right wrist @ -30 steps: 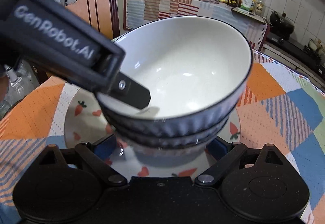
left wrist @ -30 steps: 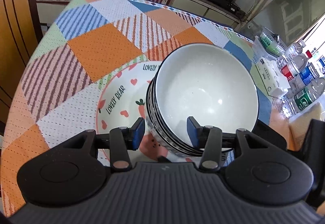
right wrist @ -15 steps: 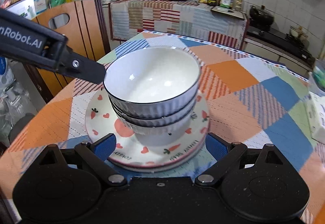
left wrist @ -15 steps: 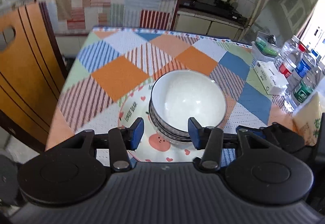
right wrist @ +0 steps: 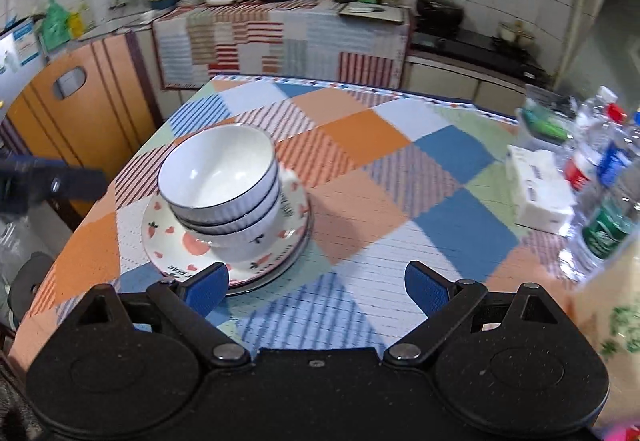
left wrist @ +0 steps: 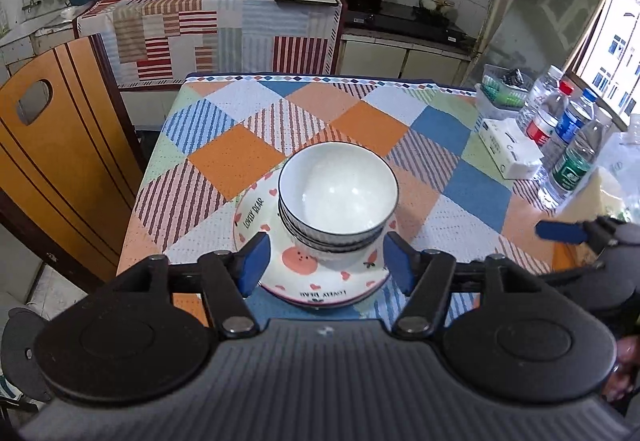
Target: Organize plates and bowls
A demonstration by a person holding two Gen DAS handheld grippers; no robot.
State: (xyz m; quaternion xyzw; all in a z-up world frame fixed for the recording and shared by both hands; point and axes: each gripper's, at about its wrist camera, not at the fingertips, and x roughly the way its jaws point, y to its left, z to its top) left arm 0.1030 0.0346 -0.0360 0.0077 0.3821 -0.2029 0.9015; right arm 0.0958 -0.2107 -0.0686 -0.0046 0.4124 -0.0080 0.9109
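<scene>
A stack of white ribbed bowls [left wrist: 338, 193] with dark rims stands on a "Lovely Bear" plate [left wrist: 256, 211] on the patchwork tablecloth. My left gripper [left wrist: 326, 257] hovers above and behind the stack. Its jaws are opening and nothing is between the blue pads. In the right wrist view the bowls [right wrist: 218, 169] and plate [right wrist: 168, 245] sit left of centre. My right gripper [right wrist: 318, 283] is open and empty above bare cloth to the right of the plate. The left gripper's finger [right wrist: 60, 183] shows at the left edge, clear of the bowls.
A wooden chair [left wrist: 52, 145] stands against the table's left side. Water bottles [left wrist: 568, 137], a tissue box [left wrist: 508, 153] and a small basket [left wrist: 500, 89] crowd the right edge. A kitchen counter [left wrist: 224, 13] with appliances runs behind the table.
Both grippers have pulled back and up from the bowl stack, which looks smaller. The left gripper's finger has left the top bowl, and its jaws have widened.
</scene>
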